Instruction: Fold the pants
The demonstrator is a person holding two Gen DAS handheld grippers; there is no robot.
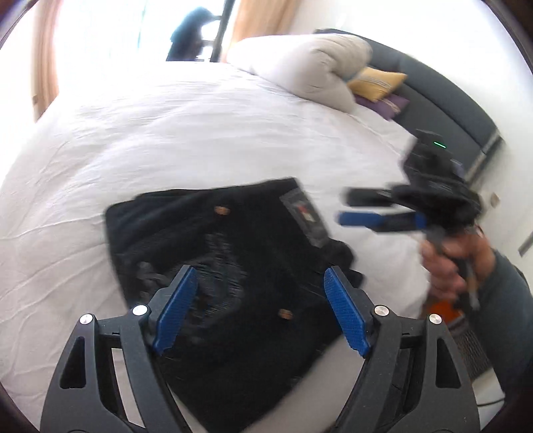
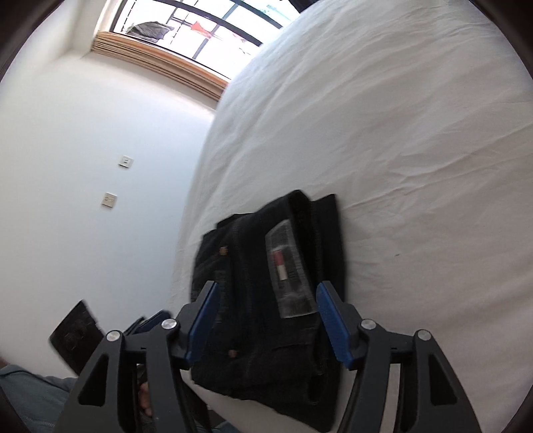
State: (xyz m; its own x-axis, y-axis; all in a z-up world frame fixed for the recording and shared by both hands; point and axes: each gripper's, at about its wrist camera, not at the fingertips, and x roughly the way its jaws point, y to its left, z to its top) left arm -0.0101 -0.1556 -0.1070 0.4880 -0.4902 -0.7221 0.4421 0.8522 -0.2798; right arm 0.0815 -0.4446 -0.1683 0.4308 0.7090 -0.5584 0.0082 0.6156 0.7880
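Observation:
Black pants [image 1: 233,266] lie folded into a compact rectangle near the front edge of a white bed [image 1: 166,140]. A grey waist label and copper rivets face up. My left gripper [image 1: 260,276] hovers over the pants with its blue pads apart and nothing between them. My right gripper [image 1: 346,208] appears at the right of the left wrist view, held in a hand, its fingers apart and off the cloth. In the right wrist view the pants [image 2: 266,299] lie below the right gripper [image 2: 268,293], which is open and holds nothing.
A rolled white duvet [image 1: 309,66] and yellow and purple cushions [image 1: 376,83] sit at the head of the bed by a dark headboard [image 1: 443,100]. A white wall [image 2: 83,166] with switches runs beside the bed. A window [image 2: 200,26] is at the far end.

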